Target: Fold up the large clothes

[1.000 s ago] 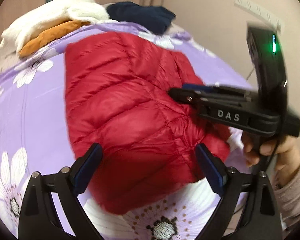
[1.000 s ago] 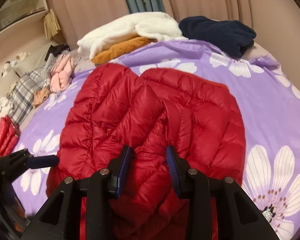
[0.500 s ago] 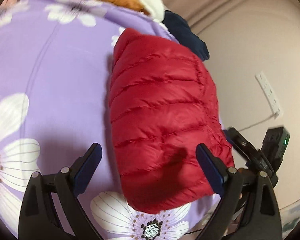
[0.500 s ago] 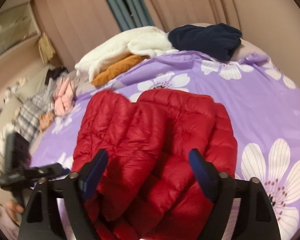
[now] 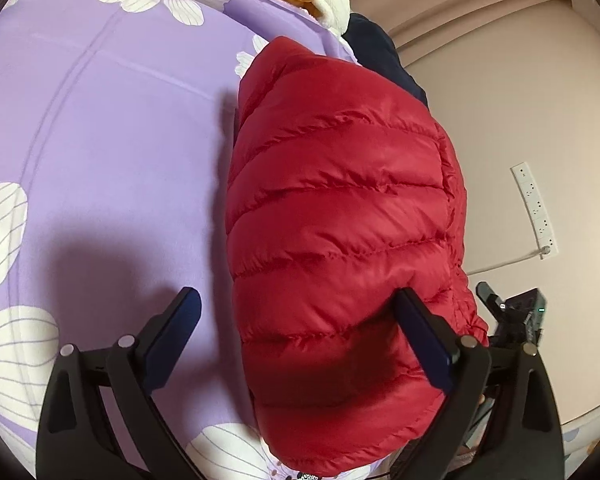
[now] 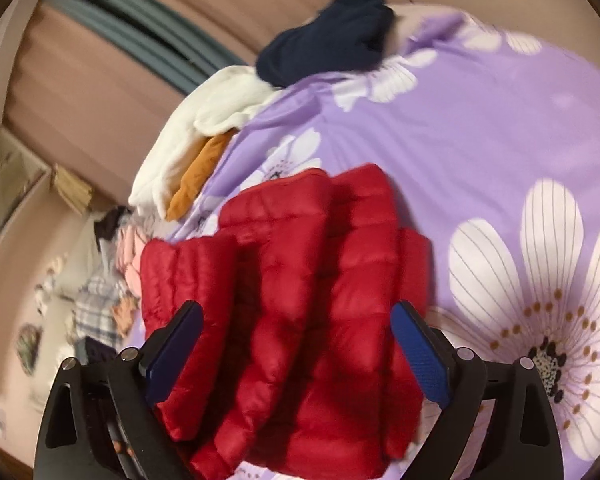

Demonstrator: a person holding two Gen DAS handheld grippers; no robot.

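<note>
A red quilted down jacket (image 5: 340,220) lies folded into a compact bundle on the purple floral bedsheet (image 5: 100,140). My left gripper (image 5: 296,320) hovers open over its near end, one blue pad above the sheet and the other above the jacket, with nothing pressed. In the right wrist view the same jacket (image 6: 300,300) shows its stacked folds. My right gripper (image 6: 296,340) hangs wide over it, jaws still opening, and the fabric beneath them is not gripped. The right gripper (image 5: 512,316) also shows beyond the jacket's right edge in the left wrist view.
A white garment (image 6: 192,140), an orange one (image 6: 200,176) and a navy one (image 6: 328,48) are piled at the bed's far end. More clothes (image 6: 100,300) lie off the bed to the left. A power strip (image 5: 536,212) hangs on the wall beyond the bed's edge.
The right gripper let go of the jacket fold, opened wide and drew back. Both grippers rolled. The left gripper shifted toward the jacket's side, so bare sheet fills its left half.
</note>
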